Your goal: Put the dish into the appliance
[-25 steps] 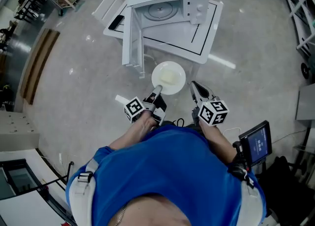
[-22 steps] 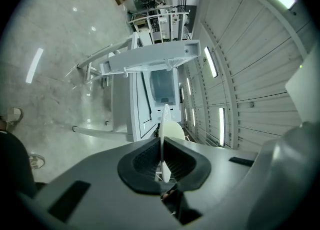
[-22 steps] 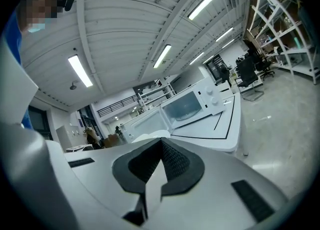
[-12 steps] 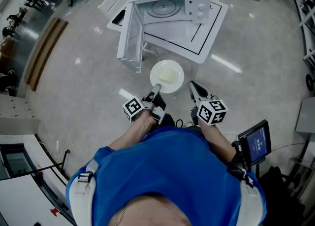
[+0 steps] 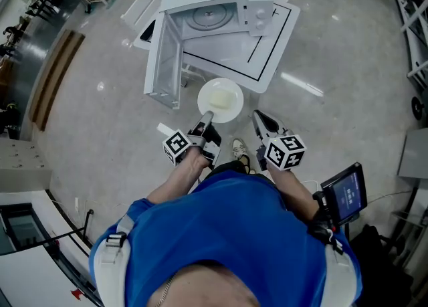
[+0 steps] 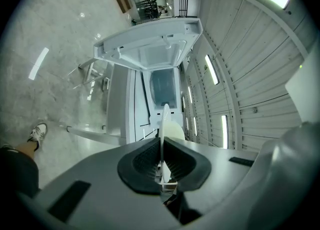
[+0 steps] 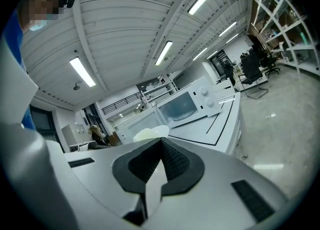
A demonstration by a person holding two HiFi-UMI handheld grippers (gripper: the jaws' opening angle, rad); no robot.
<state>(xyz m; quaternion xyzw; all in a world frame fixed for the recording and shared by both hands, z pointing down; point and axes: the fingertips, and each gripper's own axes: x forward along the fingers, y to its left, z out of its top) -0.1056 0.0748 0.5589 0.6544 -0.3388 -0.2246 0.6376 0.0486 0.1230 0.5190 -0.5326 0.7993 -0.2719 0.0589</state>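
A white dish [image 5: 219, 100] with a pale yellowish middle hangs flat in the air just before the table's near edge. My left gripper [image 5: 204, 120] is shut on its near rim. In the left gripper view the dish [image 6: 164, 122] shows edge-on, pinched between the pads of that gripper [image 6: 161, 144]. The white microwave [image 5: 217, 10] stands on the table with its door [image 5: 162, 58] swung wide open to the left; its glass turntable shows inside. My right gripper [image 5: 259, 120] is to the right of the dish, shut and empty. The right gripper view shows that gripper [image 7: 161, 143], the microwave [image 7: 186, 104] and the dish [image 7: 150, 134].
The microwave sits on a white table [image 5: 271, 48] marked with a black line. A white chair [image 5: 139, 6] stands at the table's far left. A small screen [image 5: 345, 196] is at my right side, and shelving lines the room's edges. My shoe [image 5: 239, 146] shows on the grey floor.
The dish and both grippers have moved a little forward and to the left, nearer the open microwave door. A shoe has come into view below the dish.
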